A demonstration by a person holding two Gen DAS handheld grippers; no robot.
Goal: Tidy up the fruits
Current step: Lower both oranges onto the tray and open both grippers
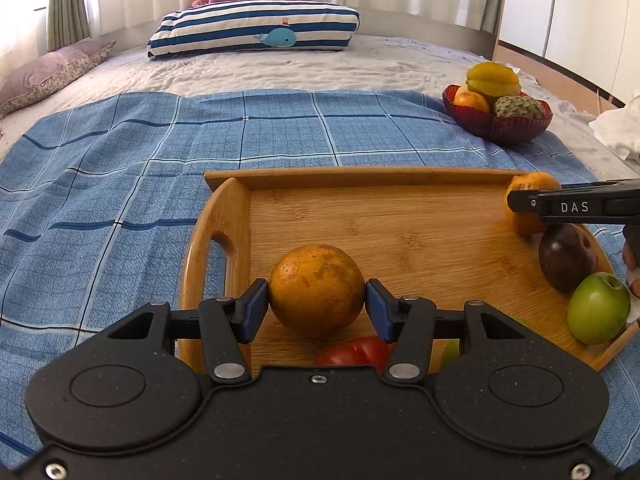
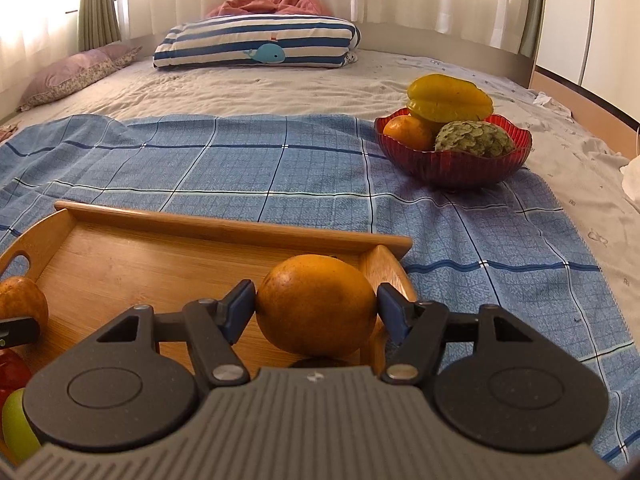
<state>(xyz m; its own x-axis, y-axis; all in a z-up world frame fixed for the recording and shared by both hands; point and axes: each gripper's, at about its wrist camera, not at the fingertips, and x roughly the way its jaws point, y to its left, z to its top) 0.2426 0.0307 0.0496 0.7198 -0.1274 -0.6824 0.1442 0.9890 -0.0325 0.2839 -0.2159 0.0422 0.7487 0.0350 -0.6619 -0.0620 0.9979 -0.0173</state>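
A: Jaws first. On the left gripper (image 1: 316,304) the blue pads press both sides of an orange (image 1: 316,290), so it is clenched on that fruit. The orange sits low over the left part of the wooden tray (image 1: 360,178); whether it touches the tray floor I cannot tell.

B: And the right gripper (image 2: 316,306)?

A: Same story: its jaws are grasping a second orange (image 2: 316,304), pads against each flank, at the tray's far right corner, close to the right end wall.

B: What else is on the tray?

A: From the left wrist view, a dark purple fruit (image 1: 566,258) and a green apple (image 1: 598,308) lie side by side near the right edge, and a red tomato (image 1: 354,352) shows just below the left orange, partly hidden by the gripper body.

B: Where does the tray sit?

A: On a blue checked cloth (image 2: 280,160) spread over the bed (image 2: 280,84). A red bowl (image 2: 452,168) stands on the cloth beyond the tray, to the right and apart from it, holding a yellow starfruit (image 2: 448,98), a small orange fruit (image 2: 408,132) and a scaly green custard apple (image 2: 474,138).

B: Anything further back?

A: A striped pillow with a whale (image 2: 256,42) at the head of the bed.
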